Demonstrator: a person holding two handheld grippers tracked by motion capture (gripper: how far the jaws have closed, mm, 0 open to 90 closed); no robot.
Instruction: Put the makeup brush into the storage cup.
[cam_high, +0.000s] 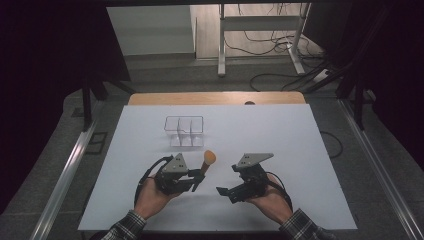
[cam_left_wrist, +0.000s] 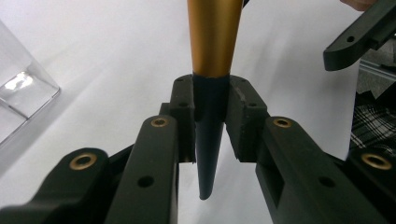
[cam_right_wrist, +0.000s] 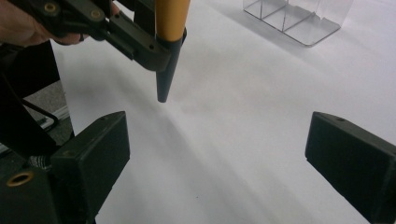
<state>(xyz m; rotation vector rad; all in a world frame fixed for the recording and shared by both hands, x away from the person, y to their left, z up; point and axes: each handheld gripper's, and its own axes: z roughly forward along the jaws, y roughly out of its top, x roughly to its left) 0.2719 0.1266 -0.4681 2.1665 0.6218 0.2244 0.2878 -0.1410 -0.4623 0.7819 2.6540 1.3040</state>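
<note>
So the left hand-held gripper (cam_high: 196, 181) is clamping down on a makeup brush (cam_high: 206, 164), pinching it on the dark pointed end of the handle, and the brush is sitting up off the white counter (cam_high: 300, 150) with its orange bristle head pointing away toward the clear plastic organizer (cam_high: 184, 131). My read is that the pick-up part is done and what's left is carrying the brush over and dropping it into one of the organizer's compartments, which are all looking empty right now. The organizer is standing well apart from the brush, further back on the counter.

Moving right, the right hand-held gripper (cam_high: 226, 192) is hanging just beside the left one with its jaws spread wide and nothing between them. It's pointing across at the brush but isn't touching it.

View differences: the high view is giving the whole layout, both hands, the fluffy orange head and the organizer. The left gripper view is showing the grip up close, with the pads (cam_left_wrist: 186, 109) squeezing the dark tip right where the gold part of the handle (cam_left_wrist: 214, 37) starts, something the high view is too small to tell. The right gripper view is showing the tip hanging clear above the counter, plus its own two pads (cam_right_wrist: 100, 144) standing far apart.
</note>
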